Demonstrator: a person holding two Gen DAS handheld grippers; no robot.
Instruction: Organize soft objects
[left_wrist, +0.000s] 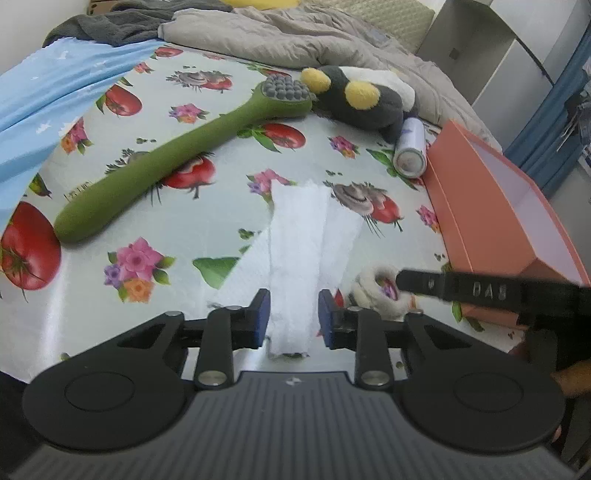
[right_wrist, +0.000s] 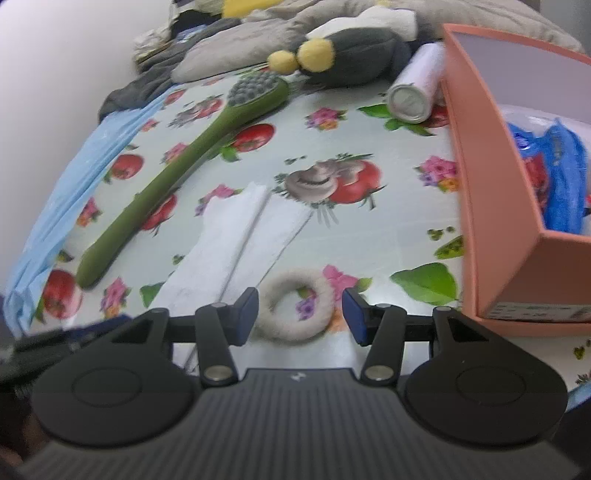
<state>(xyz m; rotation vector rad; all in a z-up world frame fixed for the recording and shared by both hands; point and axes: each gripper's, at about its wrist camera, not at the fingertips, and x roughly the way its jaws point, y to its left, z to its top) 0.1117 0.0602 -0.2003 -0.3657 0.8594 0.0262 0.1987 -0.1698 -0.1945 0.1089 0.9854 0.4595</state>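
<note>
As laid: one towel (left_wrist: 295, 258) (folded), one ring (right_wrist: 291, 310).

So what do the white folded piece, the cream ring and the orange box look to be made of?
White folded piece: probably paper towel or thin cloth; matte, finely dimpled, soft creases. Cream ring: looks like fuzzy fleece or yarn, with a woolly matte edge. Orange box: likely rigid cardboard, with smooth matte walls and straight edges.

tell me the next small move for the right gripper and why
Probably ease the right gripper down and close on the fluffy white ring. Its jaws stand open with the ring lying loose between them on the cloth, and the orange box waits just to the right.
</note>
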